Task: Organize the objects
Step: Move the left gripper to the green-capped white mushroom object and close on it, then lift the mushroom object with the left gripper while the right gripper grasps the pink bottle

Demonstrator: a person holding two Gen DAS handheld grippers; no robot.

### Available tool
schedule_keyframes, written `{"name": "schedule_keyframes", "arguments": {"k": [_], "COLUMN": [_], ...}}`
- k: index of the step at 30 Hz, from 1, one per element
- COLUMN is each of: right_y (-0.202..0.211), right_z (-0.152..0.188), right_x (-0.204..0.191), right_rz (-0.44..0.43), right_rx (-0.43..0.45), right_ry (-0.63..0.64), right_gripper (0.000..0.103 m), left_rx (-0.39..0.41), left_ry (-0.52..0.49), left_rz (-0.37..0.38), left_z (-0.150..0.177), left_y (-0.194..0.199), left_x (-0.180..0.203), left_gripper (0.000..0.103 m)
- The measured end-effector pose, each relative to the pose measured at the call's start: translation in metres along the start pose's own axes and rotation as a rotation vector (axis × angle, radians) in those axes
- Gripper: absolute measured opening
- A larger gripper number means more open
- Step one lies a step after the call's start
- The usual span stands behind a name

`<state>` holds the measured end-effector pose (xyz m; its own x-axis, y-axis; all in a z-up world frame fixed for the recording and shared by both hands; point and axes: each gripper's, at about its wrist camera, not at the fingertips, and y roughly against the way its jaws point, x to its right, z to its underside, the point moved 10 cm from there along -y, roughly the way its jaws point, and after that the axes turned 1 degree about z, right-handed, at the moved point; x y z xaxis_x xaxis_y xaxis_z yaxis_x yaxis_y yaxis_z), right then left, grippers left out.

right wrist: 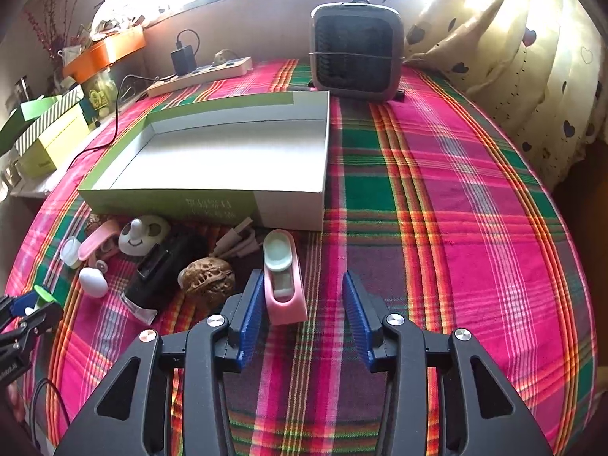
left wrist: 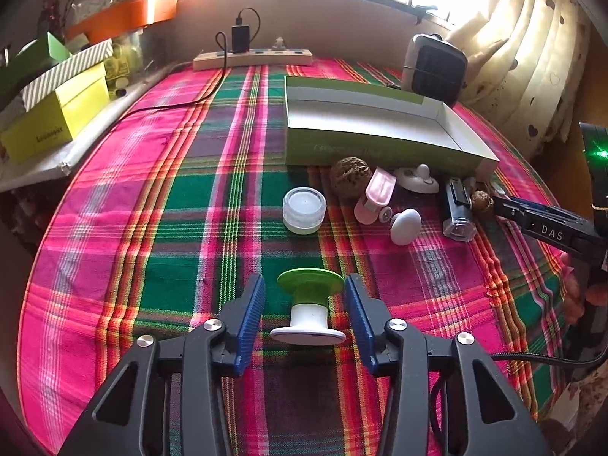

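Green-white spool [left wrist: 308, 309] lies on plaid cloth [left wrist: 171, 228], btwn blue pads of left gripper [left wrist: 307, 317], jaws apart, not touching it. Pink clip [right wrist: 284, 281] sits btwn right gripper [right wrist: 303, 317] fingers, nearer its left pad, jaws wide apart. Walnut [right wrist: 207, 277], black tube [right wrist: 159, 269] just left; open box [right wrist: 228, 152] behind.
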<state>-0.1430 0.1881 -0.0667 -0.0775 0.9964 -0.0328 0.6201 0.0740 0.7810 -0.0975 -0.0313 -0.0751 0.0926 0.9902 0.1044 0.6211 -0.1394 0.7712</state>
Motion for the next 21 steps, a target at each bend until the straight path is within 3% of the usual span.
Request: {"name": "schedule_keyframes", "arguments": {"k": [2, 9, 21], "right_y": [0.000, 0.000, 0.008], "right_z": [0.000, 0.001, 0.000], "right_x": [-0.001, -0.002, -0.005], "right_rz": [0.009, 0.016, -0.007], "right_rx": [0.000, 0.001, 0.018], "right_ry": [0.014, 0.035, 0.034], "right_gripper": [0.037, 0.018, 0.018], "left_rx": [0.001, 0.001, 0.034], "left_ry": [-0.003, 0.000, -0.024], "left_rz": [-0.002, 0.004, 0.046], "left_z": [0.000, -0.001, -0.021], "left_y": [0.000, 0.001, 0.007], "left_x": [0.000, -0.001, 0.014], "left_gripper": [0.032, 0.032, 0.032]}}
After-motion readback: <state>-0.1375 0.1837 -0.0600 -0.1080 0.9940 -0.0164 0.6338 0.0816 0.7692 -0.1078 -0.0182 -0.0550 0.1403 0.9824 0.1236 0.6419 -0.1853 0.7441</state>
